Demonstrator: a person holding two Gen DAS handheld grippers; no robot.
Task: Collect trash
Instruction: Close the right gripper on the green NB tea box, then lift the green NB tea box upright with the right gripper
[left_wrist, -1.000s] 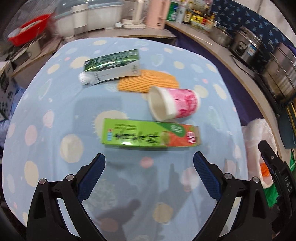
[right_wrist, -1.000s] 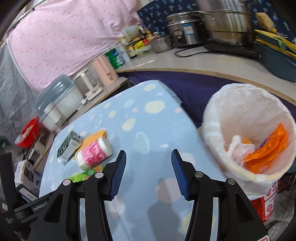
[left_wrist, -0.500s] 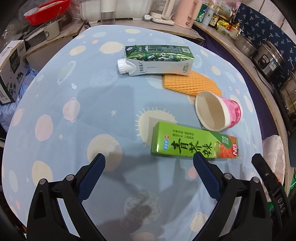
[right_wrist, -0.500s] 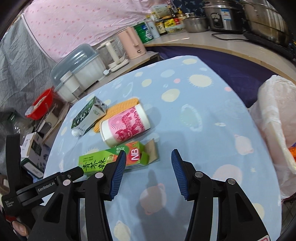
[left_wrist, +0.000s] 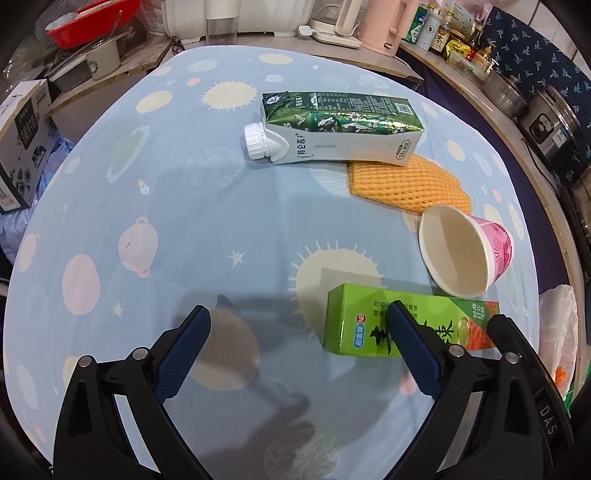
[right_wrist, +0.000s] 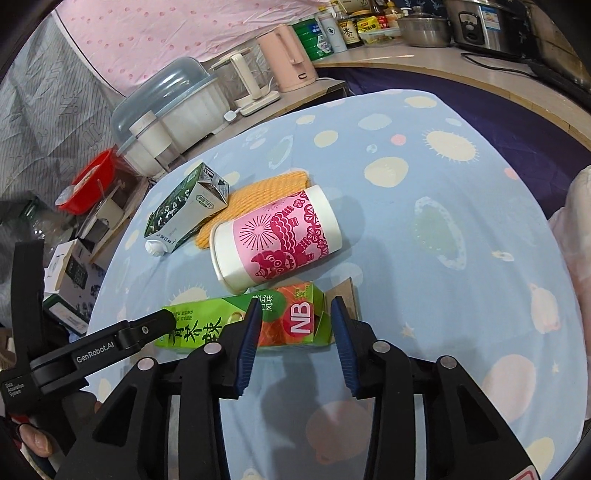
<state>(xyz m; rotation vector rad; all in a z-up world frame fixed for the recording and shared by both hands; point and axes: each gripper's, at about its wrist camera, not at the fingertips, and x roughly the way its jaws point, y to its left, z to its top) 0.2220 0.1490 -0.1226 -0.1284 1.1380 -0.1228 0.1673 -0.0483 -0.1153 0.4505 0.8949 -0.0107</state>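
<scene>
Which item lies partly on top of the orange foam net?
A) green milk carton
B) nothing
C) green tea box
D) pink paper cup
A: in the left wrist view, one end of the green milk carton overlaps the far edge of the orange foam net; the pink paper cup only sits beside it, and the green tea box lies apart.

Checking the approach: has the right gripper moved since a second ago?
Yes. The right gripper, jaws closing, has swung from the lined trash bin over to the green tea box, whose open end now sits between its fingers.
</scene>
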